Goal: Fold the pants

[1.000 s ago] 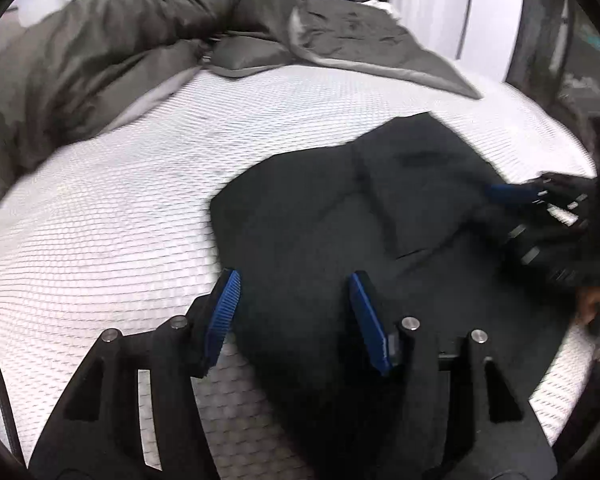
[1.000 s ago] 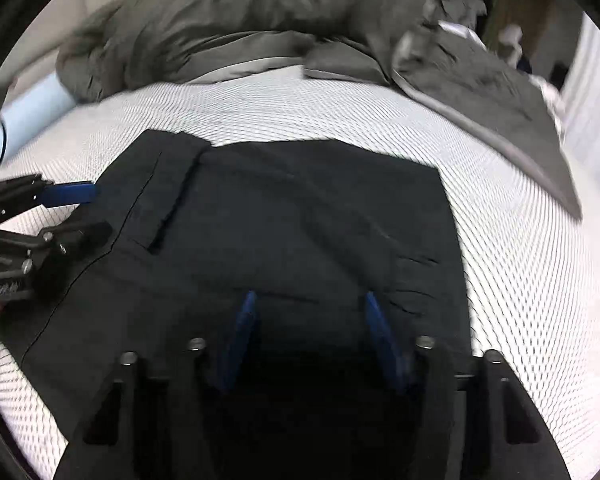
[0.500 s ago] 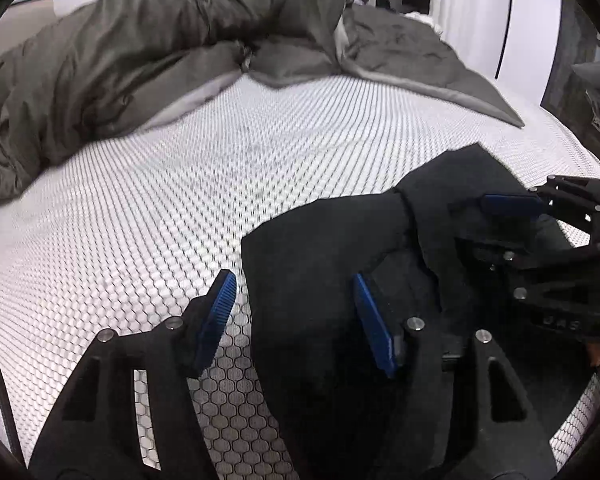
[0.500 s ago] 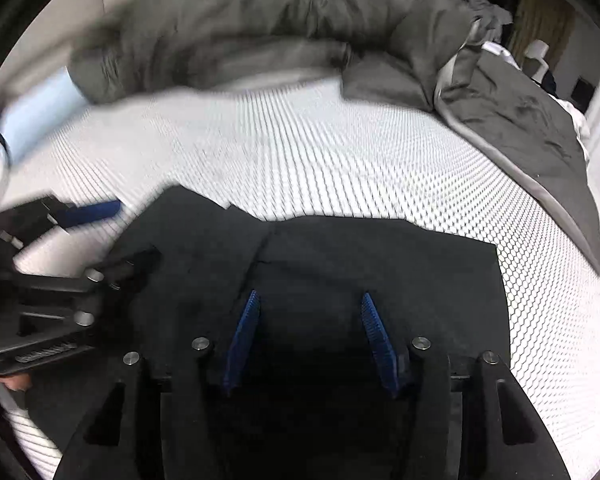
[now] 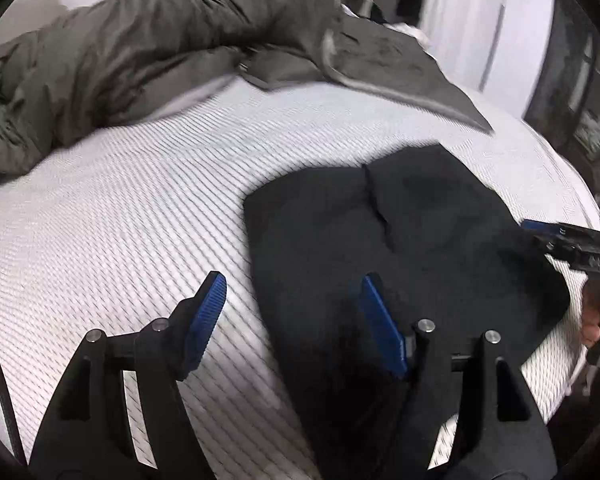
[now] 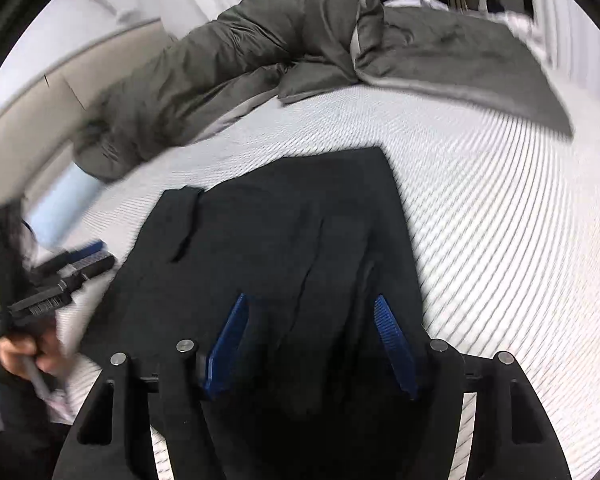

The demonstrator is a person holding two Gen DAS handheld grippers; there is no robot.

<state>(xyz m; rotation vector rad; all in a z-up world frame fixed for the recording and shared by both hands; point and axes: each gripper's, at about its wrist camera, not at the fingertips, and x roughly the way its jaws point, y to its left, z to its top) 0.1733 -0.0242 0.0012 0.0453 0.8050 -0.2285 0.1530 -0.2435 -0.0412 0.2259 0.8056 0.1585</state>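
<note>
Black pants (image 6: 284,240): folded compact on bed (image 5: 120,220); likely finished. Left gripper (image 5: 288,320), right gripper (image 6: 312,344): jaws just widened, both empty.

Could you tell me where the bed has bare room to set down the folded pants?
The white mattress lies bare between the black pants and the grey duvet; in the right wrist view it is also bare right of the pants. The pants' near side is crowded by the left claw and right claw.

A rumpled grey duvet (image 5: 148,44) lies across the white mattress (image 5: 112,216).
</note>
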